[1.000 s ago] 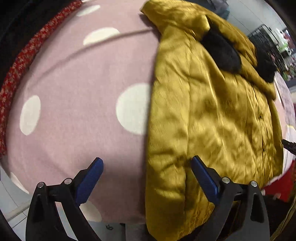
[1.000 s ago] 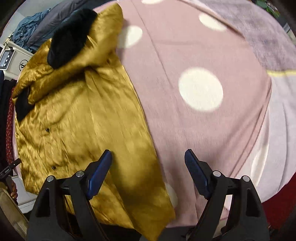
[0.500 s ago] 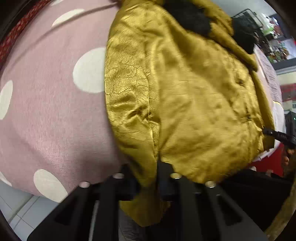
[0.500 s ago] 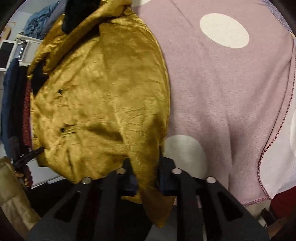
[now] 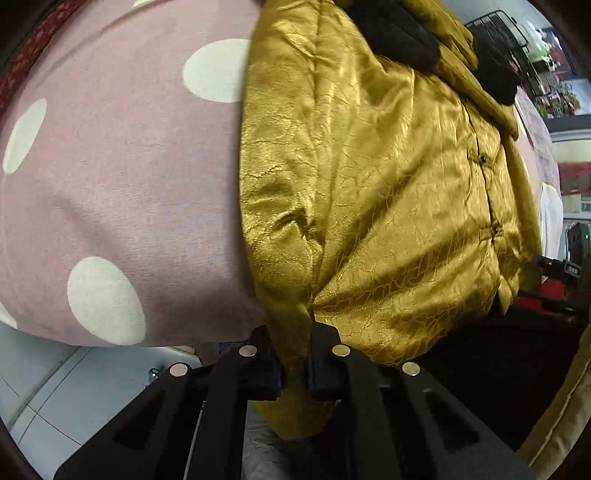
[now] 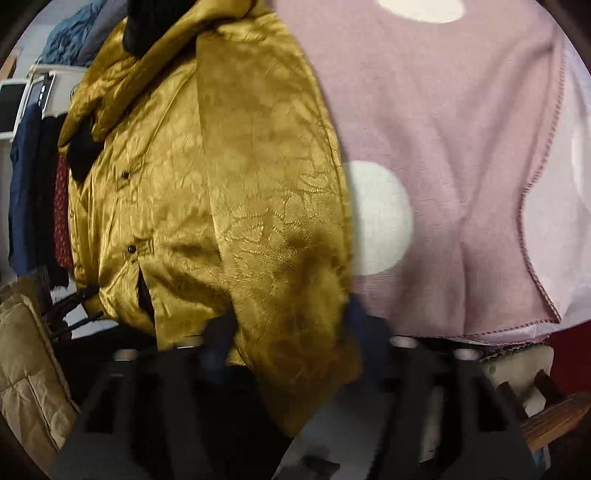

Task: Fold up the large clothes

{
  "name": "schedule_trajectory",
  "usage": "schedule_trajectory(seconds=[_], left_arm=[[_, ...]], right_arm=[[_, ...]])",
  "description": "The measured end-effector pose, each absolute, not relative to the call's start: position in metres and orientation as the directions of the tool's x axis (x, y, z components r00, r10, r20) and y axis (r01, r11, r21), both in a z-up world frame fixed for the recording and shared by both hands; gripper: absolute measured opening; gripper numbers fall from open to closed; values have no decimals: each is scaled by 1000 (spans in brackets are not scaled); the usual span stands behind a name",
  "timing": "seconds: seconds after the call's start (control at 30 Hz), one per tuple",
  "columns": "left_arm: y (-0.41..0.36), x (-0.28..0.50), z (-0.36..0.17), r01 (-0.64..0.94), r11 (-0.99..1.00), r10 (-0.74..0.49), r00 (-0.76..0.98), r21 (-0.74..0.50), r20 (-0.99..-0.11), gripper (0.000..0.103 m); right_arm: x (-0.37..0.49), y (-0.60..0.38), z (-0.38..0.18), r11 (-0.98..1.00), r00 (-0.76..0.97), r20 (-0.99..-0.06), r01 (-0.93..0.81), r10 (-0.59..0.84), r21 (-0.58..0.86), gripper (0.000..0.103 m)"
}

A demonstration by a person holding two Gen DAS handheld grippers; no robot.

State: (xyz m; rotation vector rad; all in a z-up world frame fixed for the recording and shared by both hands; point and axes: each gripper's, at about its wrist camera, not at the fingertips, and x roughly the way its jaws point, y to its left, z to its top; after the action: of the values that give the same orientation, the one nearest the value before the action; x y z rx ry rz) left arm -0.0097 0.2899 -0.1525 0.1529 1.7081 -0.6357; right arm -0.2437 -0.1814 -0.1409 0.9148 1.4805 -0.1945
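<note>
Closed down since a second ago: left gripper (image 5: pixel 293 373), then spread wide over the near hem, now pinches a fold of the gold jacket (image 5: pixel 388 184) at the hem corner next to the bare stretch of pink dotted blanket (image 5: pixel 122 177). Shows cloth bunched tight between the pads and hanging loose below them. Points steeply down at the hem from the near side. Lies buttoned-front up on the blanket, with the black fur collar (image 5: pixel 395 33) at the far end and the hem at the near edge, partly overhanging it. Further right, differs: right gripper (image 6: pixel 286 325), clamped on the opposite hem corner half a second ago, has just been opening and now stands wide. Leaves that corner draped between the pads, with neither pad visibly pressing it; appears blurred in the right wrist view. Points steeply down as well, mirroring the left. Reads as the opening step of a fold, seizing both hem corners, perhaps to carry the hem up toward the collar. Before any lift, re-seat the right jaws on the corner and close fully. Avoid raising one corner alone: likely skews the slippery cloth.
</note>
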Motion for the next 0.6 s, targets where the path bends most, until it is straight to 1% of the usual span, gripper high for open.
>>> schedule_trajectory(seconds=[0.07,0.2,0.27,0.33,0.37,0.4,0.43,0.47,0.5,0.6], left_arm=[[293,-5,-151,450,833,-229,-248,-321,-941,10],[287,-8,-154,450,832,-221,-267,-324,-938,10],[285,-12,-158,456,832,-208,-272,-316,-940,10],[288,-10,-158,460,832,-199,-276,-311,-940,10],[279,-12,-164,459,833,-195,-278,-309,-940,10],[279,-11,-166,458,834,-193,-281,-308,-940,10],[275,-10,-166,461,832,-190,-285,-308,-940,11],[281,-10,-163,468,829,-186,-285,-306,-940,11],[279,-11,-162,480,824,-179,-283,-300,-942,11],[268,-9,-145,518,806,-173,-260,-288,-950,10]], right_arm=[[-254,-196,-141,652,146,-910,654,388,383,76],[-282,-225,-157,556,203,-869,697,452,452,76],[-288,-219,-163,572,184,-865,684,466,454,76],[-280,-199,-171,625,130,-871,648,473,436,76],[-275,-185,-176,645,104,-868,627,485,436,62],[-274,-179,-176,650,88,-860,616,503,444,38],[-272,-174,-176,643,93,-845,607,527,467,29],[-270,-167,-172,644,101,-841,596,531,478,22],[-267,-165,-166,660,96,-843,579,529,480,18],[-256,-166,-141,678,127,-844,538,522,500,16]])
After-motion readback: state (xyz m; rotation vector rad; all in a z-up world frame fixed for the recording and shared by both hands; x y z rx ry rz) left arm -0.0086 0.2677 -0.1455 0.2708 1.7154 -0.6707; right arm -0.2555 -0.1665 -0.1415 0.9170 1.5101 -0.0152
